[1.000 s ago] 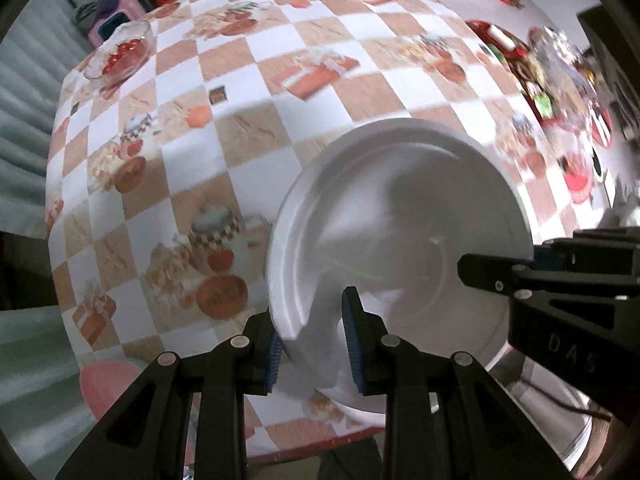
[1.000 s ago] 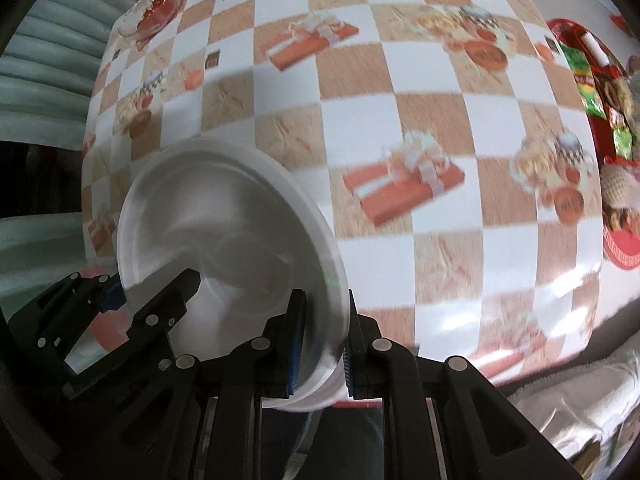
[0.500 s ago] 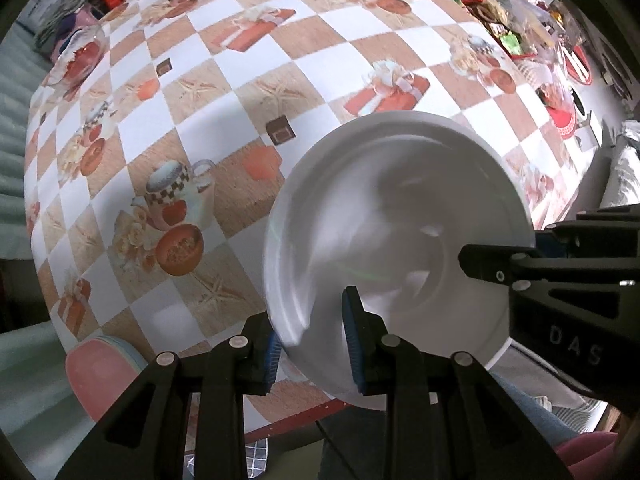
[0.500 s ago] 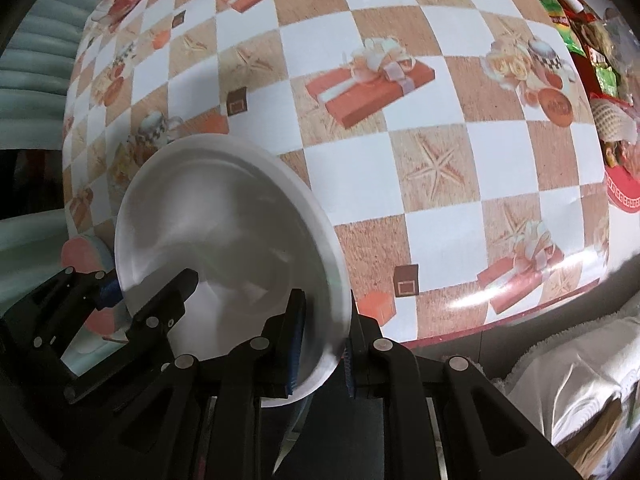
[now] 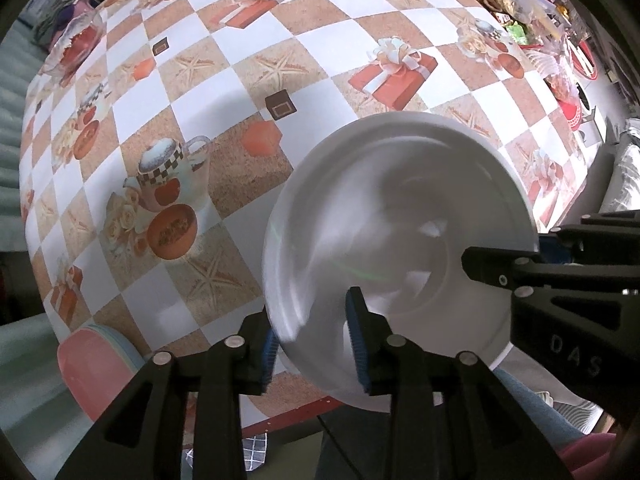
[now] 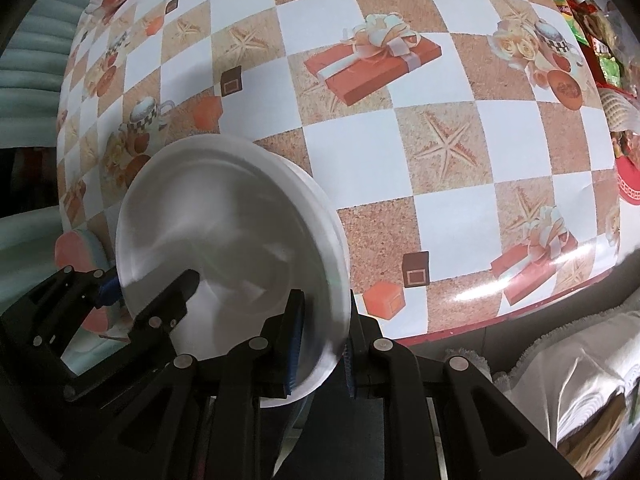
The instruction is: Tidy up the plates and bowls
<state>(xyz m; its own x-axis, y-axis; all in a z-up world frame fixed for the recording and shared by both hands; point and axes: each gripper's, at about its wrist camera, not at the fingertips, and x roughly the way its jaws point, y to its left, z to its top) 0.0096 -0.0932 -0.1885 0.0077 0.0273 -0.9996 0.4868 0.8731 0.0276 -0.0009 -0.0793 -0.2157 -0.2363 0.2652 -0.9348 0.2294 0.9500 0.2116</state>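
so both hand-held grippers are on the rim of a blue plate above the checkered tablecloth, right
Not quite: the plate is white, not blue, as the left wrist view shows. The left hand-held gripper and right hand-held gripper do straddle its rim over the checkered tablecloth.

Plate surface motion-blurred

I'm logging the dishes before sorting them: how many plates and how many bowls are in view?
White plate: 1
Glass bowl: 1
Total: 2
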